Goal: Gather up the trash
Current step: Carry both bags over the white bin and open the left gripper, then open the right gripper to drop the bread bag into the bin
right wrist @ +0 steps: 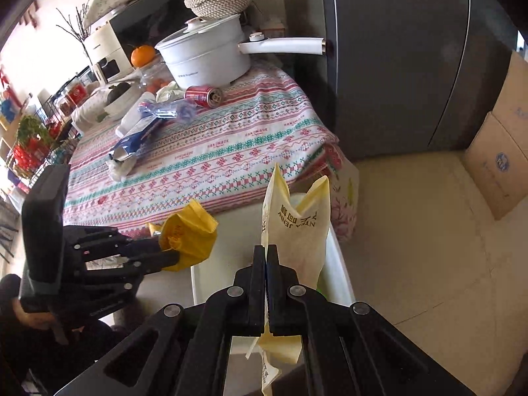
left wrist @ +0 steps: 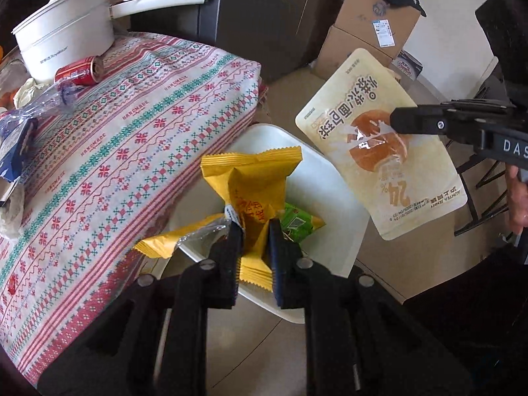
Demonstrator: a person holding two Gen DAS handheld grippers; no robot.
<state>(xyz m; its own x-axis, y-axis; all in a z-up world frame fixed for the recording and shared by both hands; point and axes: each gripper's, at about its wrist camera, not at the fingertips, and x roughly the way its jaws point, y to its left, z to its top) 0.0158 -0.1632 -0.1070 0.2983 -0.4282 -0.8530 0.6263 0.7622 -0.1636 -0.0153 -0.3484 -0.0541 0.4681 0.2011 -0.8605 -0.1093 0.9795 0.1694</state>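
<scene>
While we held both grippers over the white bin (left wrist: 333, 204) that stood on the floor just off the table's near corner, the collecting was partly done. Our left gripper (left wrist: 254, 227) had its jaws narrow around a yellow wrapper (left wrist: 254, 181), which hung between them above the bin; whether the pads were pressing on it we could not tell for sure. Our right gripper (right wrist: 265, 257) had its jaws pinched shut on the cream pouch (right wrist: 297, 231), also above the bin. Inside the bin a green packet (left wrist: 297, 224) already lay, and a second yellow wrapper (left wrist: 165, 241) hung over its rim on the table's side.

We judged that both held pieces wanted dropping next, and that more was left. Farther along the patterned tablecloth (right wrist: 231, 151), toward the table's far edge, lay a blue packet (right wrist: 138, 138), some crumpled clear plastic (right wrist: 168, 109) and a red can (right wrist: 203, 95) on its side, just in front of the white pot (right wrist: 204, 62).

As for writing, the pouch bore large Chinese characters, the figure "24%" and the words "AUNTEA JENNY". The cloth repeated "HANDMADE" along its bands, and the right gripper's body showed the letters "DAS". The pot's grey lettering was too small for us to read.
</scene>
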